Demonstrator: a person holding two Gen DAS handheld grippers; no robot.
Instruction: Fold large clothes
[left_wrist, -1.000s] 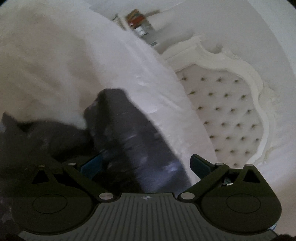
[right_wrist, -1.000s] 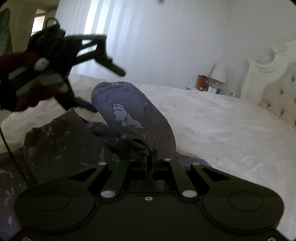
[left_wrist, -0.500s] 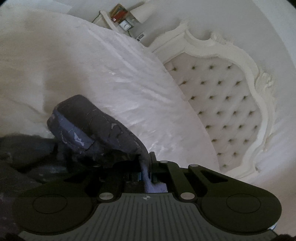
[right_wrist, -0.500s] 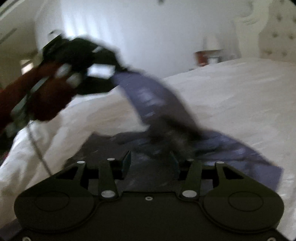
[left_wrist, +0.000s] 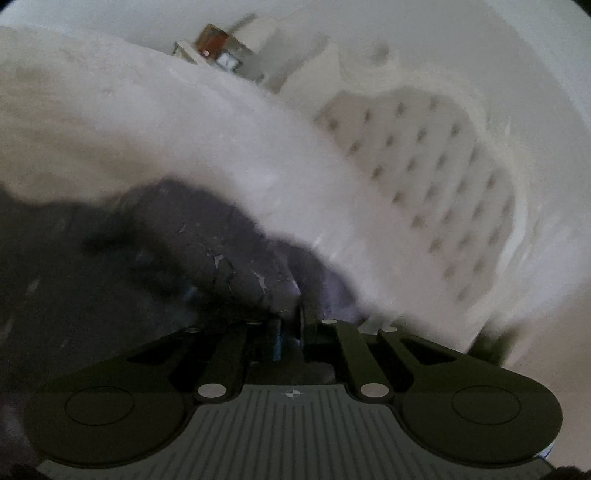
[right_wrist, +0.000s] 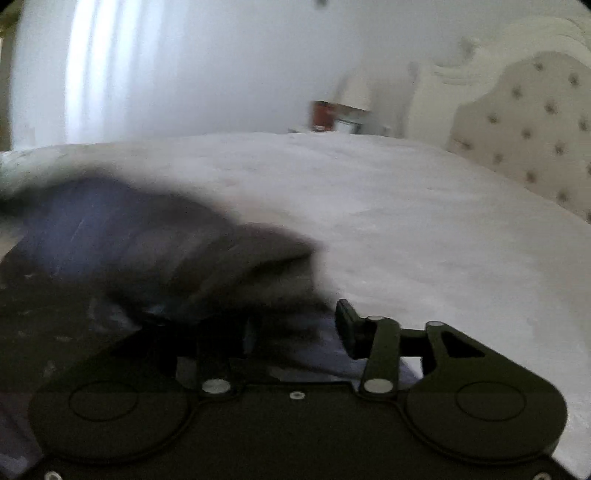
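One dark garment (left_wrist: 207, 254), seemingly bunched, white bed (right_wrist: 406, 206)

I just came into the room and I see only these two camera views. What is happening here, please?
A person is folding a dark patterned garment on a white bed, with a handheld gripper in each hand. The left gripper is shut on a fold of the cloth; its jaws have just been opening slightly. The right gripper is open, with cloth between its fingers. A tufted headboard stands behind. Both views are blurred.
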